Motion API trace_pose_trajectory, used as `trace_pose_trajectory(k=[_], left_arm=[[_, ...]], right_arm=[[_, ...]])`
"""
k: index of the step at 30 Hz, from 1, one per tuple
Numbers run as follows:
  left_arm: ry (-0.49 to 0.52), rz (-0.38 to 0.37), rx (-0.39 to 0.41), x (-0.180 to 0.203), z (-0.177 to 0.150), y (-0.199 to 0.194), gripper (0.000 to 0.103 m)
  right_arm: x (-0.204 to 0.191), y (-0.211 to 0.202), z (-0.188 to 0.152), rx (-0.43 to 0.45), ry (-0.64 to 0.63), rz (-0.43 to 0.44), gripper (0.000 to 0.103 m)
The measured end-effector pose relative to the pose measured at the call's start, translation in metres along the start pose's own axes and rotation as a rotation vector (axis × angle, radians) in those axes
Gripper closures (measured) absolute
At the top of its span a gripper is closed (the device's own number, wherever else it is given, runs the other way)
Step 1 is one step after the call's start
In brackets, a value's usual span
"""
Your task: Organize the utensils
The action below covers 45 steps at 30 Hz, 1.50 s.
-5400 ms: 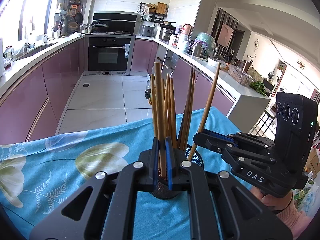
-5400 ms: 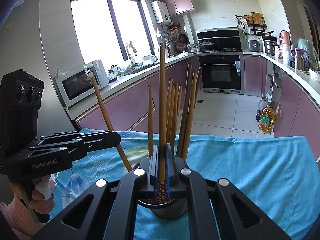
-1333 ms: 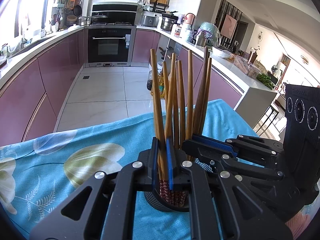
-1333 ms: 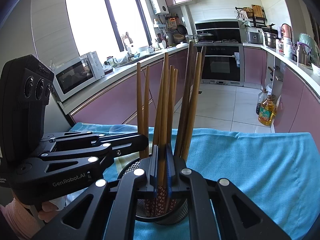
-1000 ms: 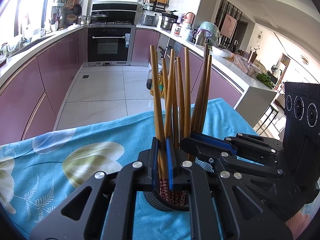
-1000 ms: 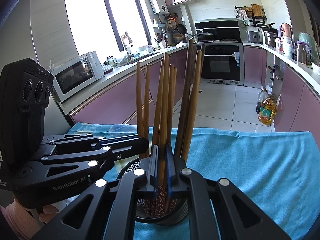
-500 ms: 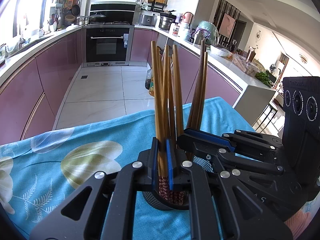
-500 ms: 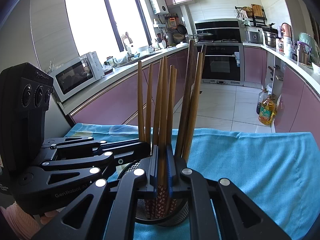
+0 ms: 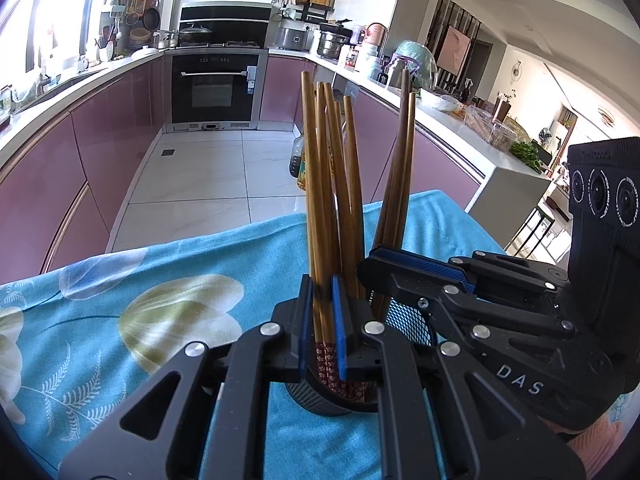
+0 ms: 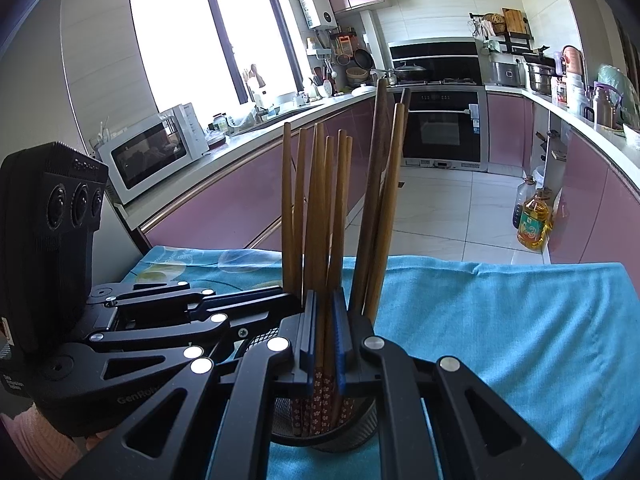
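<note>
Left gripper (image 9: 320,312) fingers clenched on chopsticks (image 9: 320,200); right gripper (image 10: 325,328) likewise. Both sit lower than seconds ago, sticks now seated in mesh holder (image 10: 352,436) just below fingers. Remaining bundle behind. Release probably next.

Five seconds back, held one brown wooden chopstick (image 9: 402,184) slanted outside the black mesh cylindrical holder (image 9: 408,320); now stands inside among the rest. Right black two-finger gripper (image 9: 370,270) drawn in against the holder's rim, beside the left black two-finger gripper (image 9: 320,320).
</note>
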<state>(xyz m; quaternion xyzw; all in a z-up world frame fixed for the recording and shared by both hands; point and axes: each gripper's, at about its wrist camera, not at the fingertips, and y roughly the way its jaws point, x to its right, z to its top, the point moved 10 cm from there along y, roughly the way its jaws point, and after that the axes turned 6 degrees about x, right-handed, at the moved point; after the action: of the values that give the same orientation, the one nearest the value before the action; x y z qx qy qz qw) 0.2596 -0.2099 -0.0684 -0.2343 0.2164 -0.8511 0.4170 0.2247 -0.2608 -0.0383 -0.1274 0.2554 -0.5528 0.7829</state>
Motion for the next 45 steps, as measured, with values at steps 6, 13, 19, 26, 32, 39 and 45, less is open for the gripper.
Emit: trace_pose_trajectory(k=[6,13,19,26,32,39,45], left_arm=[[-0.019,0.002,0.028,-0.006,-0.003,-0.009,0.081],[-0.007,0.072,0.131,-0.016,-0.004,-0.038,0.048],[-0.012,0.218,0.279,-0.035,-0.009,-0.085,0.005],[-0.027,0.363,0.393,-0.051,-0.026,-0.137,0.005],[-0.031,0.443,0.449,-0.064,-0.042,-0.169,0.005],[-0.019,0.493,0.512,-0.064,-0.05,-0.192,0.005],[-0.016,0.501,0.533,-0.06,-0.053,-0.197,0.005]], right_arm=[[-0.002,-0.007,-0.002,0.01,-0.004,0.005,0.092],[-0.001,-0.024,-0.005,0.05,-0.016,-0.007,0.067],[-0.007,-0.046,-0.012,0.13,-0.091,-0.078,0.017],[-0.021,-0.063,-0.023,0.213,-0.154,-0.128,0.006],[-0.029,-0.073,-0.029,0.26,-0.152,-0.147,0.006],[-0.04,-0.081,-0.032,0.313,-0.169,-0.16,0.006],[-0.045,-0.088,-0.033,0.348,-0.181,-0.168,0.006]])
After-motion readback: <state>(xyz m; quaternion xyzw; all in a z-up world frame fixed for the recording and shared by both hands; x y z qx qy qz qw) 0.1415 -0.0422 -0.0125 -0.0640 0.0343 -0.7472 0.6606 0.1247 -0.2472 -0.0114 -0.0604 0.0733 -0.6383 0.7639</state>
